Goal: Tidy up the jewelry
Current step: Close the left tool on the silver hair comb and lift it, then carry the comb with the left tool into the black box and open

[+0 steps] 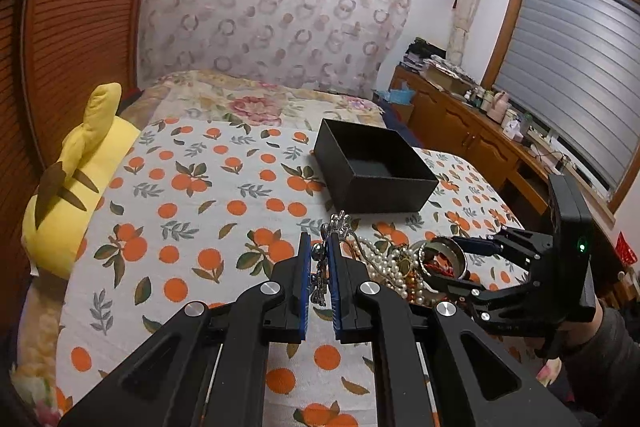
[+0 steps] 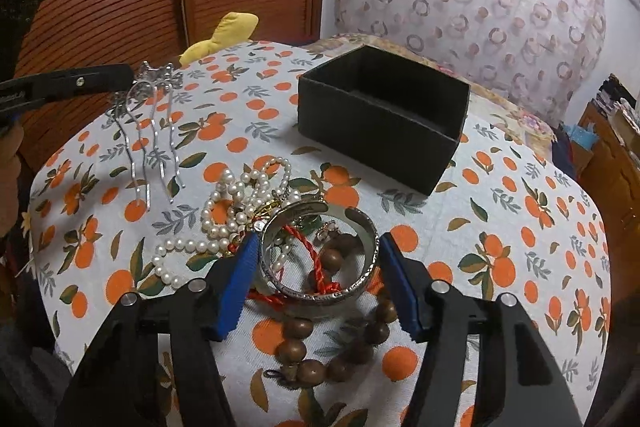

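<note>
the left gripper [image 2: 130, 77] is pinched on a silver hair comb [image 2: 154, 131] with wavy metal prongs, lifted clear of the orange-print cloth [image 2: 520, 227]. the right gripper [image 2: 316, 259] stands apart, its ribbed blue pads either side of an engraved silver bangle [image 2: 320, 255] in a tangle of pearls [image 2: 224, 211] and round wooden beads [image 2: 320, 347], near the matte black box [image 2: 380, 123].

box [image 2: 380, 123] behind jewelry pile [image 2: 280, 239] | hair comb [image 2: 154, 123] left of pile | all on bedspread [image 2: 500, 247]

box [image 2: 376, 131]: black | cloth [image 2: 500, 227]: white, orange-fruit print | pearls [image 2: 216, 227]: white
</note>
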Motion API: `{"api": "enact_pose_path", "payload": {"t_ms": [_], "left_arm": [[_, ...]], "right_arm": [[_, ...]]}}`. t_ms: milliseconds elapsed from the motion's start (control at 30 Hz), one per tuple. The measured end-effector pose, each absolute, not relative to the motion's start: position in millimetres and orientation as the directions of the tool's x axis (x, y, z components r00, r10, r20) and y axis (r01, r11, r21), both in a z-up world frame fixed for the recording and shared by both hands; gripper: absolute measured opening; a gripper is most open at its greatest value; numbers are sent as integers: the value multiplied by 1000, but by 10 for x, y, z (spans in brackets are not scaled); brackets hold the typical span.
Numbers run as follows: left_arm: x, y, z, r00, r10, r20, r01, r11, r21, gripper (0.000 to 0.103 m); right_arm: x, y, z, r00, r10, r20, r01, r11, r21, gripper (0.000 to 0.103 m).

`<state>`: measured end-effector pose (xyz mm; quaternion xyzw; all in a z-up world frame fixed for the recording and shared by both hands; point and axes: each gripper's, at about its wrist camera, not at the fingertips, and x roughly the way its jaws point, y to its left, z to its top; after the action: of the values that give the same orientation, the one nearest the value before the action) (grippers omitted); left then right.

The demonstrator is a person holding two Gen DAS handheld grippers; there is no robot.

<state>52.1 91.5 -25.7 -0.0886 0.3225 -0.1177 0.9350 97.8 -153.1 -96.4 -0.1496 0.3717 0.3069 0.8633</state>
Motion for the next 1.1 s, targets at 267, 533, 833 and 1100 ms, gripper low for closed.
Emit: {"api": "enact_pose_path", "payload": {"t_ms": [267, 533, 833, 1100], "left_arm": [[676, 836, -139, 783, -278, -556, 168, 956, -242, 7], [1049, 677, 1, 800, -281, -530, 175, 954, -243, 7], [1574, 560, 56, 803, -273, -529, 165, 956, -243, 7], [1760, 639, 77, 815, -243, -526, 131, 962, -241, 7]], "right_arm": [[965, -1694, -732, 574, 445, -687, -632, 774, -26, 63], [1163, -1870, -473, 622, 442, -647, -605, 795, -39, 63], [1565, -1888, -332, 642, 454, -618, -610, 791, -52, 63], [2022, -1730, -420, 616, 482, -623, -616, 788, 1, 63]]}}
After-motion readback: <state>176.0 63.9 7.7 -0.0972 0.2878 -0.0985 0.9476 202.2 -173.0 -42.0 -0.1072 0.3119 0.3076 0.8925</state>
